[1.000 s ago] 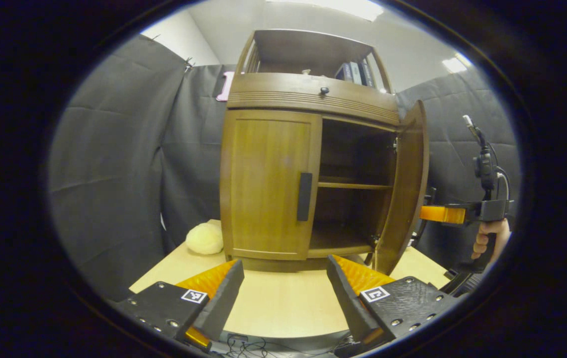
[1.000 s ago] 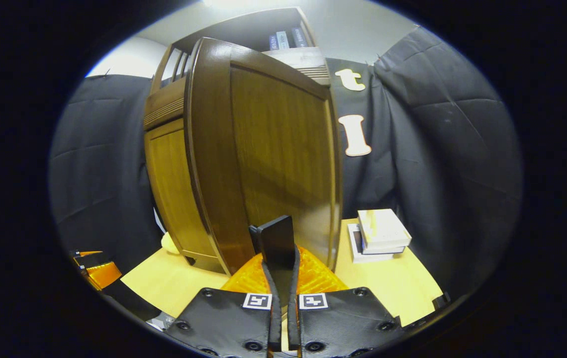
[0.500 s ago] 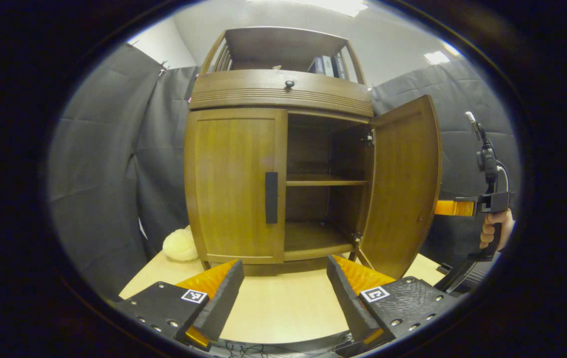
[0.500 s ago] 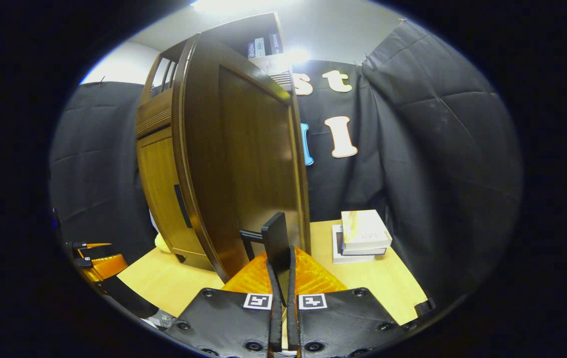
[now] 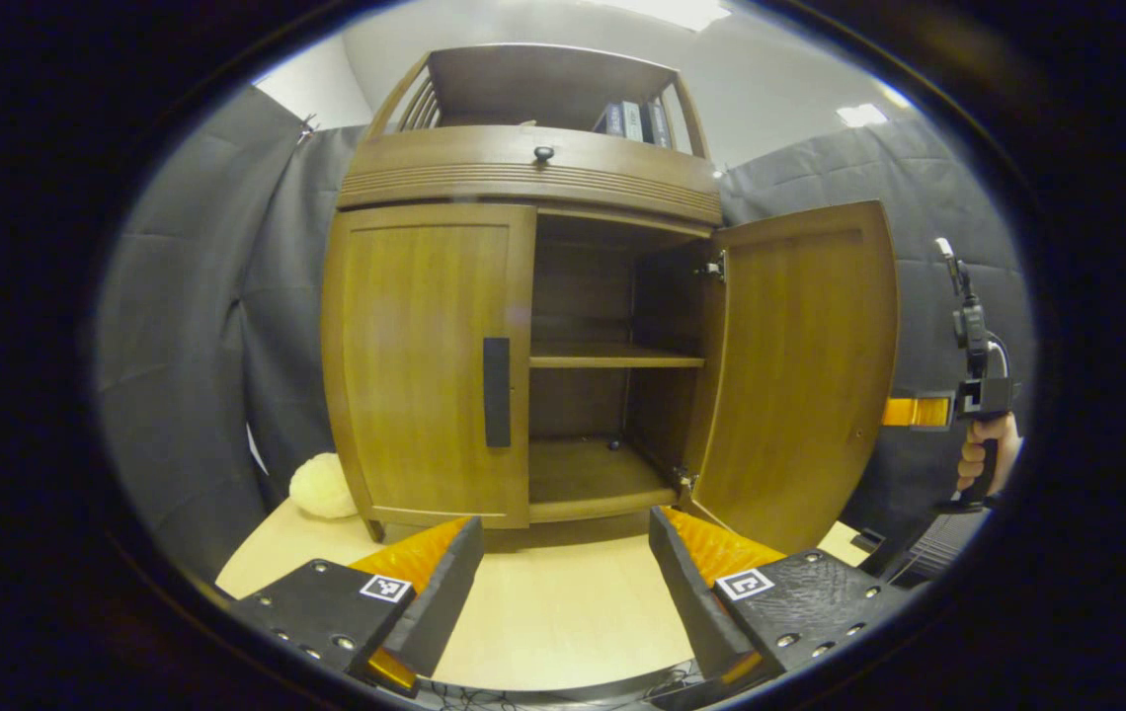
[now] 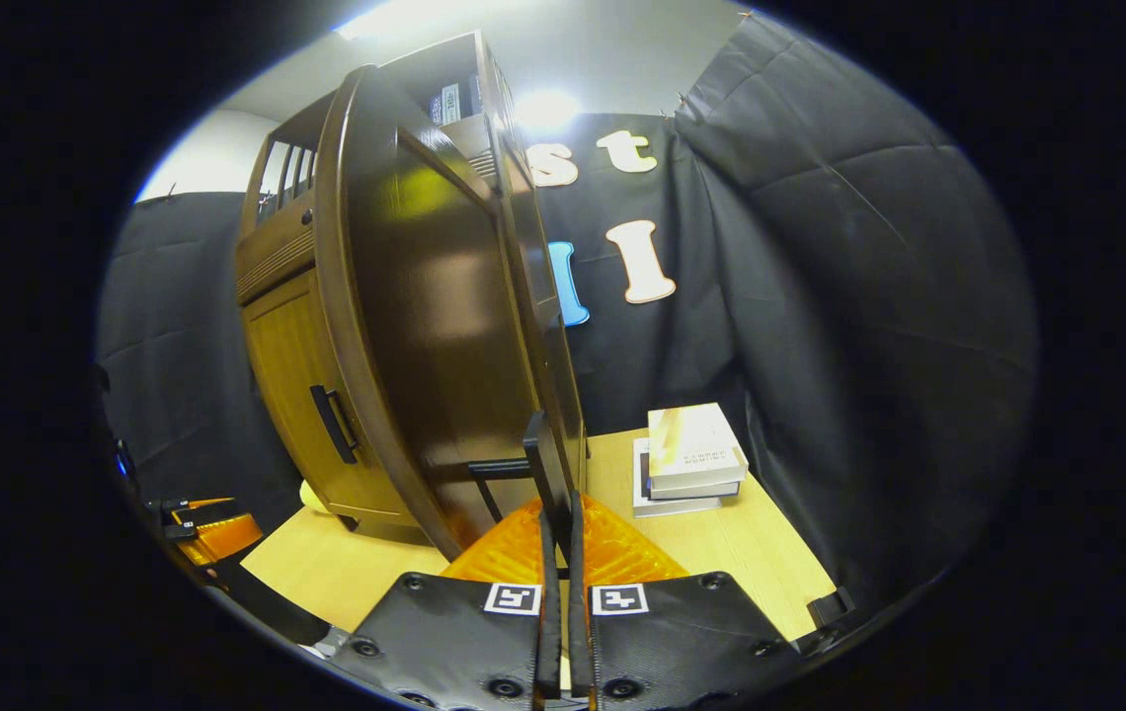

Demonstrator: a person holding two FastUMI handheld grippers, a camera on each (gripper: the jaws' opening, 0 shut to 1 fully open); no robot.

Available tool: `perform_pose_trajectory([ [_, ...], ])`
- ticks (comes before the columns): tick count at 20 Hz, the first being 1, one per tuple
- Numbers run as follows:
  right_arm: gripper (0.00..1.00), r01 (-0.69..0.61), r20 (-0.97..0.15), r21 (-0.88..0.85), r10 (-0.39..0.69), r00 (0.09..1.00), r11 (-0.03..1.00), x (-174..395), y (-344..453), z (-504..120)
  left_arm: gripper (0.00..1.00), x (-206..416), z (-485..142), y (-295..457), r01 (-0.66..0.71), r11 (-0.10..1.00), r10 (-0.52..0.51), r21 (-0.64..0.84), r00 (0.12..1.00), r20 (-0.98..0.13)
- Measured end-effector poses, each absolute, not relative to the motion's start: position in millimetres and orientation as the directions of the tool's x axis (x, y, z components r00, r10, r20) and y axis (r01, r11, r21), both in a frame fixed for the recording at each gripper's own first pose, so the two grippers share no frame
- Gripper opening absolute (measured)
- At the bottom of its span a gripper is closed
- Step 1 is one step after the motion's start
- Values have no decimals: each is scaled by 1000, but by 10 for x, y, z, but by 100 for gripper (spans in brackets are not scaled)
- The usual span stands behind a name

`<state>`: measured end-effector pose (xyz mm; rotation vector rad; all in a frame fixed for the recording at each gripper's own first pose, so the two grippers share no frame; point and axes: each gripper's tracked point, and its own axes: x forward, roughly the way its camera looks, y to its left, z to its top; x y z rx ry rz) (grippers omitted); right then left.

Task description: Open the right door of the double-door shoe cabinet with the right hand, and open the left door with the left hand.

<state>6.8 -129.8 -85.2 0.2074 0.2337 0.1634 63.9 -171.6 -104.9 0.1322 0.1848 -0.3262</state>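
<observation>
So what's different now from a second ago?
The right door has swung further open, pulled by the right hand-held gripper, which stays clamped on the door's handle. The left door stays closed, and the left hand-held gripper stays open, holding nothing, though its view has shifted.

Pale wooden table [image 5: 563, 612] carries the shoe cabinet [image 5: 425, 365], yellow plush [image 5: 323, 487], stacked books [image 6: 691, 459]

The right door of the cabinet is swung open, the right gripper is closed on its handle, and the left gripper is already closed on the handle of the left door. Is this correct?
One part is wrong. In the left gripper view, the left gripper is open and hangs short of the left door, whose handle is untouched. The right door is open, and the right gripper is closed on the right door's handle.
</observation>
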Motion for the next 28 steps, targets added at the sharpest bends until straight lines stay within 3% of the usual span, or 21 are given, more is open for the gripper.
perform_pose_trajectory([
  [7,5,-132,-212,207,176,961,969,-150,-1345,-834,96,801,-978,-1896,367,926,-348,90,921,-177],
  [15,2,-12,-226,181,54,973,983,-912,-1301,-774,95,720,-1097,-1579,345,934,-325,92,928,-182],
  [23,2,-168,-134,227,202,970,959,-780,-260,-329,96,825,-978,-978,215,970,-198,113,969,-145],
  [28,2,-252,-116,140,268,956,958,-488,138,-226,96,1034,-763,-884,188,980,-181,60,977,-115],
])
